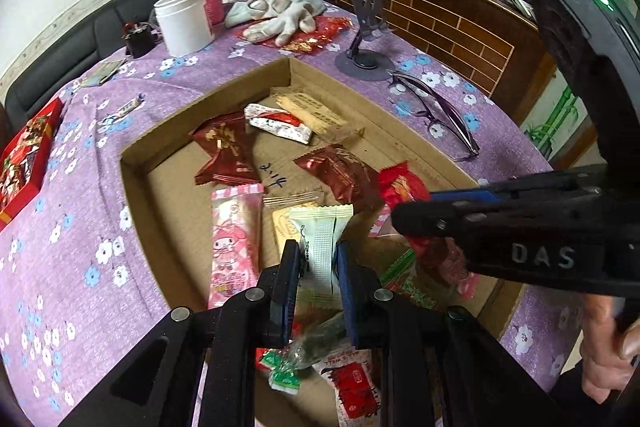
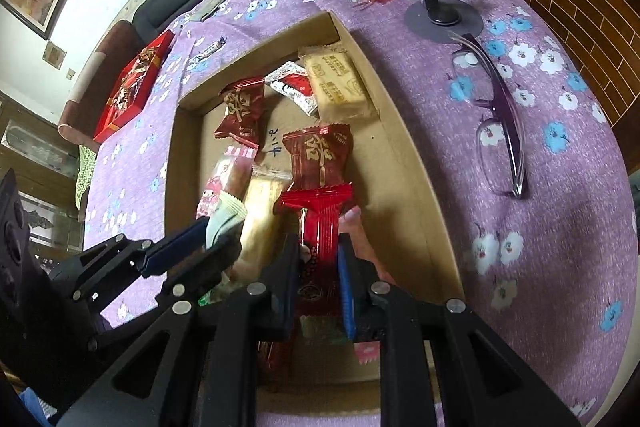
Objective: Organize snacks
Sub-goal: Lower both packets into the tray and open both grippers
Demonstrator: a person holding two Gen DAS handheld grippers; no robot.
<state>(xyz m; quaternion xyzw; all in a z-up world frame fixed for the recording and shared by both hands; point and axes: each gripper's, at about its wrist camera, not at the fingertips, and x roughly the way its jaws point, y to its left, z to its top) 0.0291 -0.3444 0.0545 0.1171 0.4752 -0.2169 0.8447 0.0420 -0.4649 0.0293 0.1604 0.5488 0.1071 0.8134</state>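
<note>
both tools are loaded over the shallow cardboard tray (image 1: 132, 163). the left hand-held gripper (image 1: 318, 263) pinches a white ribbed snack packet (image 1: 322, 247) by its middle, and the right hand-held gripper (image 2: 319, 259) pinches a glossy red snack packet (image 2: 320, 219) the same way, its crimped end fanning out ahead of the pads. the step looks like carrying each packet to a spot among its kind, so i'd keep the squeeze light: these are thin film pouches with soft fillings, and a hard clamp would crush them or let the slick foil squirt out sideways. lower each one flat onto bare cardboard before spreading the pads, so it doesn't tip onto a neighbour.

in the tray lie two dark maroon foil packets (image 1: 224, 151), a pale biscuit packet (image 2: 336, 87), a pink cartoon pouch (image 1: 234, 243) and a red-and-white wrapper (image 1: 278, 123), loosely scattered and partly overlapping. the tray sits on a counter under a purple flowered cloth (image 1: 72, 227), woven and matte. purple glasses (image 2: 500, 131) lie just beside the tray's right wall, worth avoiding on any swing outward.
</note>
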